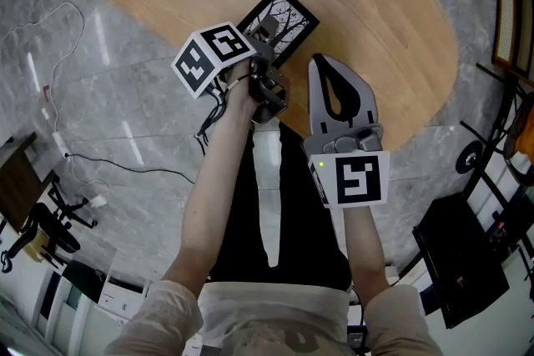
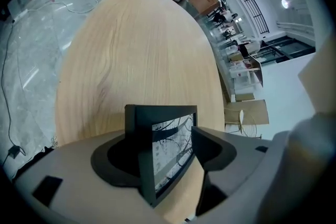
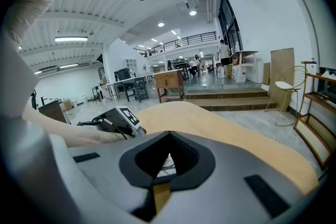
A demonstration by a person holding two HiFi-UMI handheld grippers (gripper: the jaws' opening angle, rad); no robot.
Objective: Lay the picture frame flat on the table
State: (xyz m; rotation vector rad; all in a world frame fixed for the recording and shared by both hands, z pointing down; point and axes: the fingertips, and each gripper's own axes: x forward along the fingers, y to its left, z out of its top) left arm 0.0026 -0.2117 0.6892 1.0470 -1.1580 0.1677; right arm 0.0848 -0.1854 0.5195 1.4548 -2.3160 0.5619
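The black picture frame (image 1: 282, 19) with a bare-branches print rests face up on the oval wooden table (image 1: 367, 4); whether it lies fully flat I cannot tell. My left gripper (image 1: 265, 36) reaches over the frame's near end. In the left gripper view the frame (image 2: 169, 150) sits between the jaws of that gripper (image 2: 157, 136), which stand wide apart, the pads not pressing on it. My right gripper (image 1: 319, 62) hovers just right of the frame, its tips together and nothing held. In the right gripper view a bit of the print (image 3: 167, 163) shows through the gap in the right gripper (image 3: 167, 136).
The table's near edge (image 1: 250, 137) runs just under my hands. Cables (image 1: 67, 147) trail over the marble floor at left. A black case (image 1: 463, 263) lies on the floor at right and a chair (image 1: 511, 12) stands beyond the table's right end.
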